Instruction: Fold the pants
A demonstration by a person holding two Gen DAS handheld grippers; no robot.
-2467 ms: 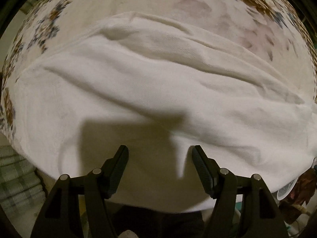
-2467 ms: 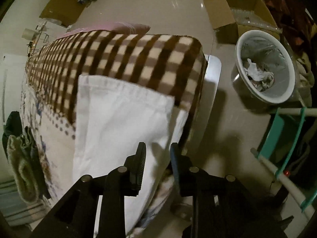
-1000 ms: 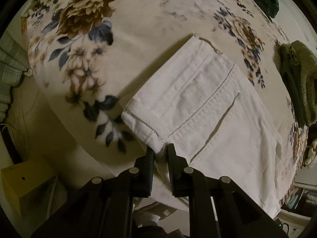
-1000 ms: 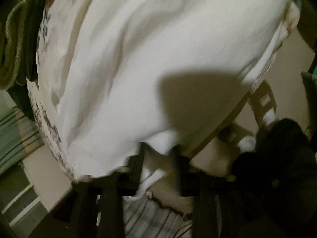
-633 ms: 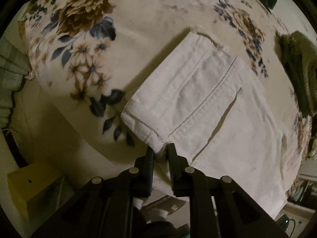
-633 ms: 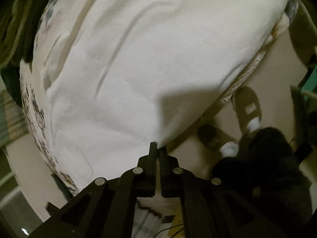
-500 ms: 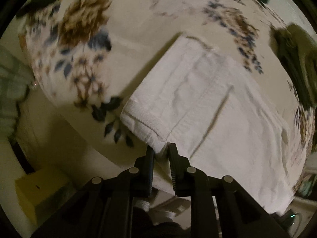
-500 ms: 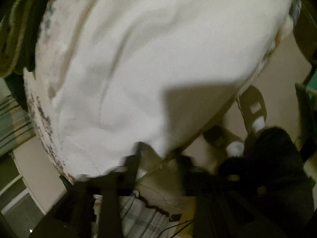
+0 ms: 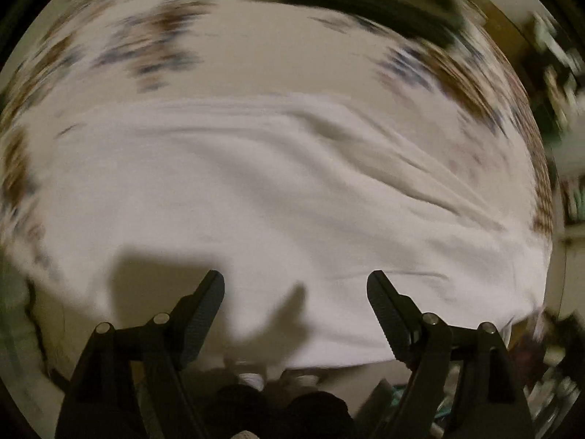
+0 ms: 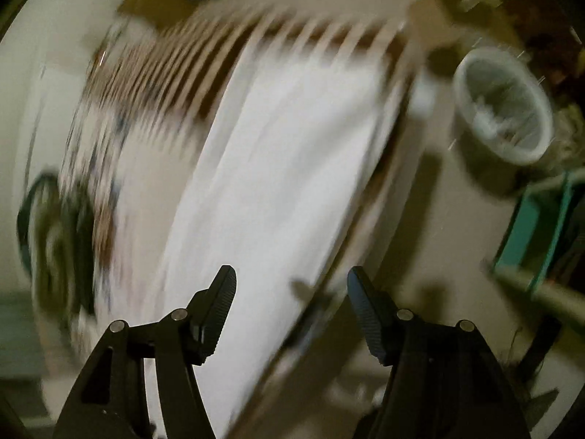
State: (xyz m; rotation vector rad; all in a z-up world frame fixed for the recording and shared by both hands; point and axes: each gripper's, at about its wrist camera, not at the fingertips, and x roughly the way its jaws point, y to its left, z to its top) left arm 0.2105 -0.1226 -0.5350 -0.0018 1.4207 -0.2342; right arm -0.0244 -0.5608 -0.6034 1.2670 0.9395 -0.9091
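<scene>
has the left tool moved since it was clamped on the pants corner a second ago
Yes. The left tool has let go, its jaws just opened with nothing between them, and now hangs over the white pants mid-panel on the floral cover.

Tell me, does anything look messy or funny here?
Not much. The white pants lie on the flowery blanket with some wrinkles across them. Both pictures are smeared, so small things can't be checked.

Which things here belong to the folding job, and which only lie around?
For the job: white pants, left hand-held gripper, right hand-held gripper, both open and empty.

Lying about: floral cover, checked blanket, white bin, dark green clothes.
</scene>
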